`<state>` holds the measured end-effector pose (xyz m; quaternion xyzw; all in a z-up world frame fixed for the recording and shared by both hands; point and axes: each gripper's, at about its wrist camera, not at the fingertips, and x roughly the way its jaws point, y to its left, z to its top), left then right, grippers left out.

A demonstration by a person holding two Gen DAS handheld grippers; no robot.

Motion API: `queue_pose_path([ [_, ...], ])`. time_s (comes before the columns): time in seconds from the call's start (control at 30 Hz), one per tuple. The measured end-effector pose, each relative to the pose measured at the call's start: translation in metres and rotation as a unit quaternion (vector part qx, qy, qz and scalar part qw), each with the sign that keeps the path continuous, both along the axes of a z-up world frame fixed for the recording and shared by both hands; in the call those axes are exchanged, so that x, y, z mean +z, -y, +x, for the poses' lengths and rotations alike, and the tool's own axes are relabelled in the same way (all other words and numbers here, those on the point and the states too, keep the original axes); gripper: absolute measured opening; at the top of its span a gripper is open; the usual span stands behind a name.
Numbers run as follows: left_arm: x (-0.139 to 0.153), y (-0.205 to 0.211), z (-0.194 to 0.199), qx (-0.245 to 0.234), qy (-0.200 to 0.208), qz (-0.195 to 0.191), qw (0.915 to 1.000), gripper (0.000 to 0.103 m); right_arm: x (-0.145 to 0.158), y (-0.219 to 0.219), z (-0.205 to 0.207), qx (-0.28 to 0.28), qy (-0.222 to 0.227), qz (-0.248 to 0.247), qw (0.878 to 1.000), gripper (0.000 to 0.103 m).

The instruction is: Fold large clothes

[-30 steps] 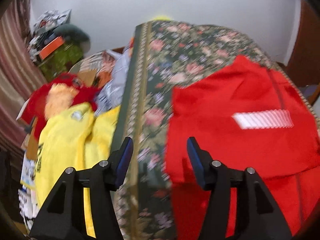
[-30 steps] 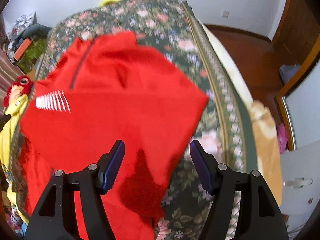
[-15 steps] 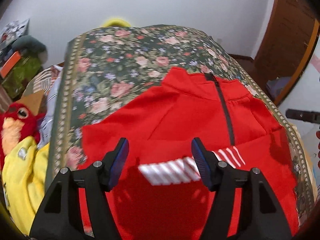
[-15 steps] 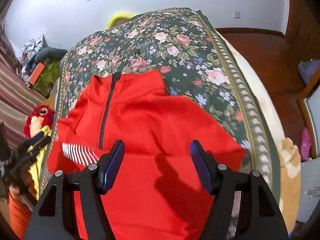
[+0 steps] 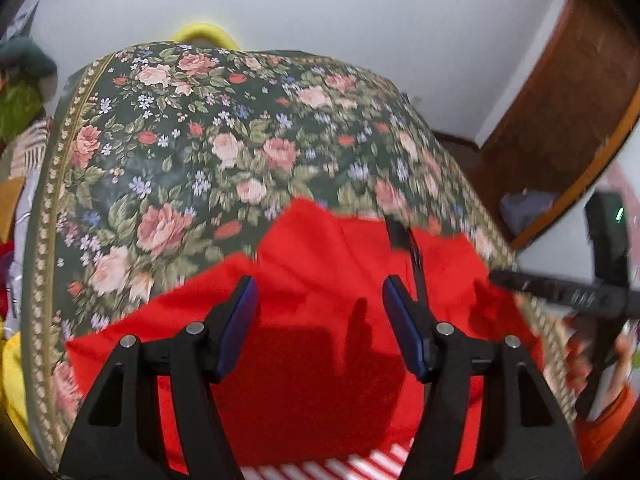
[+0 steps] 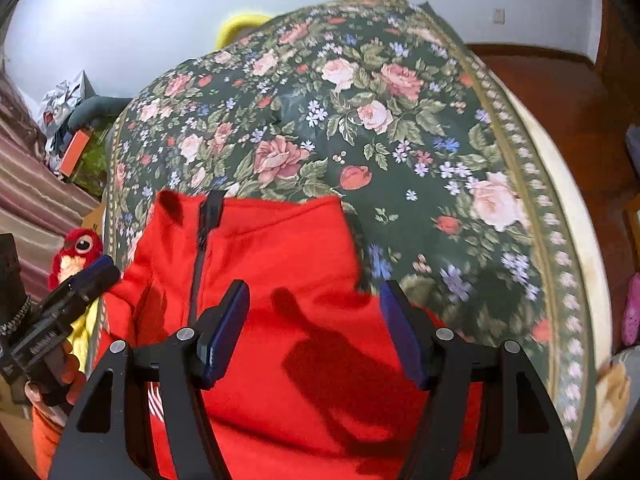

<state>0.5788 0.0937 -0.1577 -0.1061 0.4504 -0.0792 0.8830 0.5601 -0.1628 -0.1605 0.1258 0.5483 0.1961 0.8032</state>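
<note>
At the far left of the right wrist view, a red plush toy (image 6: pixel 76 250) lies beside the bed, off the work surface. The left gripper (image 5: pixel 318 300) hovers over the left half of the red jacket (image 5: pixel 320 344) with its fingers apart and nothing between them. One second ago this gripper pointed at the left edge of the bed, with the jacket off to its right; it has since swung inward and now faces the garment squarely.

The jacket lies on the floral bedspread (image 5: pixel 192 152), collar toward the far end and the dark zipper (image 6: pixel 202 248) running down its front. A white striped patch (image 5: pixel 352 466) shows at the bottom edge of the left view.

The right gripper (image 6: pixel 314 304) is also spread wide and empty, positioned above the right half of the jacket. One second ago a sleeve or side panel spread far toward the right edge of the bed; the right side of the garment now shows a straighter edge closer to the zipper.

Assessment: the side fold appears done. The likely next step is a grip at the hem or collar for a lengthwise fold.
</note>
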Motion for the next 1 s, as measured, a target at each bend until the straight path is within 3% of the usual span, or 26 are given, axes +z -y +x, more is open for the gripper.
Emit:
queue_pose_path([
  [0.2, -0.017, -0.011, 0.04, 0.031, -0.022, 0.003, 0.9993, 0.064, -0.015, -0.012, 0.017, 0.013, 0.009, -0.024, 1.0, 0.064],
  [0.4, -0.052, -0.026, 0.048, 0.046, -0.035, -0.04, 0.9975, 0.065, -0.029, -0.007, 0.026, 0.02, 0.014, 0.032, 0.999, 0.064],
  [0.57, -0.058, -0.013, 0.049, 0.029, -0.015, -0.018, 0.9993, 0.065, -0.026, -0.013, 0.026, 0.037, 0.027, 0.025, 0.999, 0.063],
  [0.73, -0.059, -0.007, 0.048, 0.013, -0.026, -0.048, 0.9984, 0.065, -0.019, -0.028, 0.02, 0.056, 0.049, 0.006, 0.997, 0.05],
  [0.8, -0.059, -0.009, 0.044, 0.012, -0.032, -0.069, 0.997, 0.063, -0.012, -0.033, 0.014, 0.065, 0.067, -0.014, 0.996, 0.037],
  [0.9, -0.057, -0.007, 0.033, -0.004, -0.034, -0.066, 0.9973, 0.051, -0.009, -0.035, 0.008, 0.064, 0.077, -0.033, 0.994, 0.026],
  [0.93, -0.055, -0.005, 0.028, -0.003, -0.033, -0.051, 0.9981, 0.041, -0.007, -0.035, 0.007, 0.062, 0.077, -0.035, 0.995, 0.024],
  [1.0, -0.053, -0.003, 0.021, -0.004, -0.03, -0.036, 0.9989, 0.032, -0.005, -0.033, 0.003, 0.061, 0.072, -0.03, 0.995, 0.017],
])
